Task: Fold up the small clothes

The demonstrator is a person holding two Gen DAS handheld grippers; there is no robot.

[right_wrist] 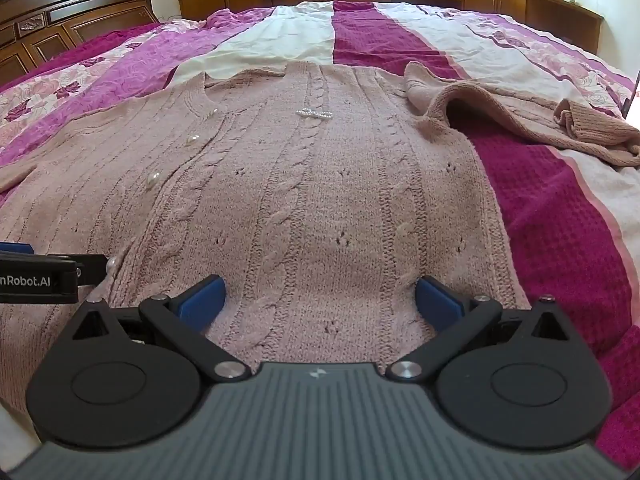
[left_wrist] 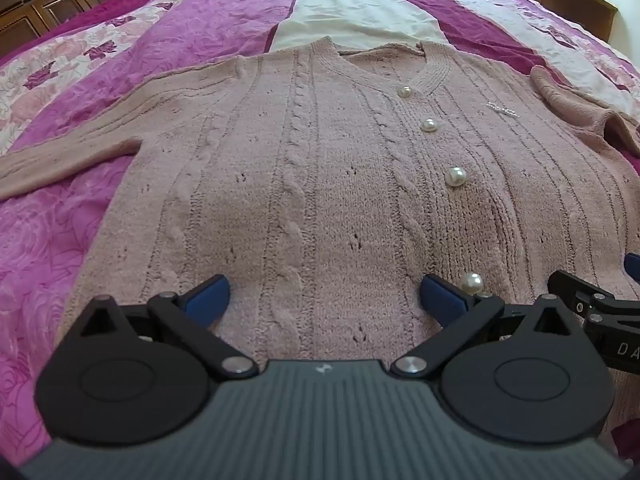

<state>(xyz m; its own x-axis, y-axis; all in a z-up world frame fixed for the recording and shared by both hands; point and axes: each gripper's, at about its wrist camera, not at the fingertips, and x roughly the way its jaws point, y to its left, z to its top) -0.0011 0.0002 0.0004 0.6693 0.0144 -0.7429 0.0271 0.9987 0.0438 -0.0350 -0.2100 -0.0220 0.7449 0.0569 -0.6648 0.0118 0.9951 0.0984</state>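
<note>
One pink cardigan (left_wrist: 320,184), flat on the bed (left_wrist: 60,240), front up. Soft, floppy, a bit heavy. Best grabbed at the bottom hem, left corner and right corner. Left gripper (left_wrist: 324,296): jaws wide apart. Four pearl buttons (left_wrist: 457,176). Right gripper (right_wrist: 320,298): jaws wide apart too. Right sleeve (right_wrist: 520,116) crumpled.

- Cardigan (left_wrist: 320,168): dusty pink knit, cable twists and ribbed columns running its length, small eyelet holes between.
- Buttons (left_wrist: 457,176): pearl white, glossy.
- Brooch (right_wrist: 314,113): row of tiny white pearls.
- Bedspread (right_wrist: 560,216): stripes of deep magenta waffle weave, lilac-pink rose print, cream with pink and maroon flowers.
- White garment (left_wrist: 352,12): plain off-white.
- Headboard (right_wrist: 60,12): dark reddish-brown carved wood.
- Gripper fingers (left_wrist: 208,300): blue pads on black arms, grey ribbed body.
</note>
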